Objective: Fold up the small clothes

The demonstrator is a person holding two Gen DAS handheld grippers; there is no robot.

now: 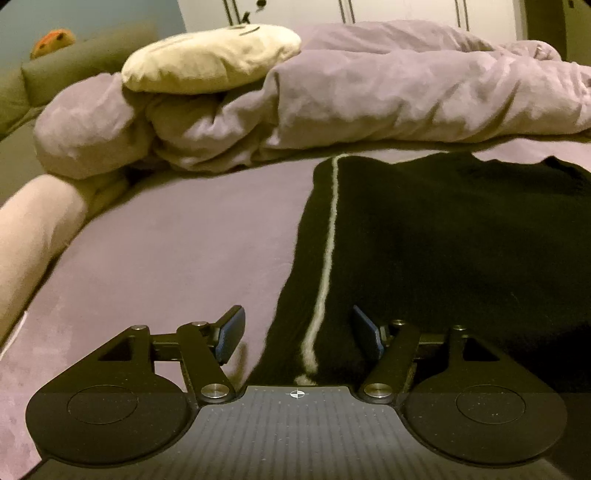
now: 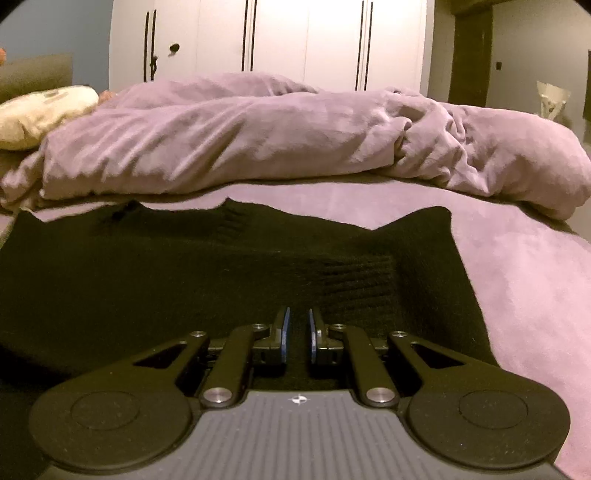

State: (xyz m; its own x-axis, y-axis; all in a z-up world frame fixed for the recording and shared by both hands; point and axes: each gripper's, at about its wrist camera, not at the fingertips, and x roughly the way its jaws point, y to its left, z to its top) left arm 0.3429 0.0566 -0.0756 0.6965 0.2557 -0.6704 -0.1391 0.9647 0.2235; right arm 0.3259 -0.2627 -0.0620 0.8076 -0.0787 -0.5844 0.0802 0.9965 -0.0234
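Left wrist view: the left gripper (image 1: 298, 326) has its blue-padded fingers (image 1: 232, 332) spread wide with nothing pinched; the near left edge of a black knitted garment with a thin white stripe (image 1: 443, 240) lies in the gap, the stripe running up between the two pads, neither of which presses on it. Further out, the garment lies spread flat on a mauve bed sheet (image 1: 166, 240), its body reaching off to the right. Beyond it sits a crumpled mauve duvet (image 1: 369, 96), with a cream round plush cushion (image 1: 210, 59) resting on its left end, and white wardrobe doors (image 1: 406, 11) behind.

Right wrist view: the right gripper (image 2: 298, 334) is nearly closed, only a narrow slit between its blue pads (image 2: 284, 334). The dark knit lies under and behind them, but whether any cloth is pinched in the slit cannot be told. The garment spreads out to the left and ahead, its right edge meeting bare sheet (image 2: 517, 277). The duvet (image 2: 258, 140) is heaped across the far side, the cushion (image 2: 40, 114) at its left, and tall wardrobe doors (image 2: 277, 37) with dark handles rise behind.
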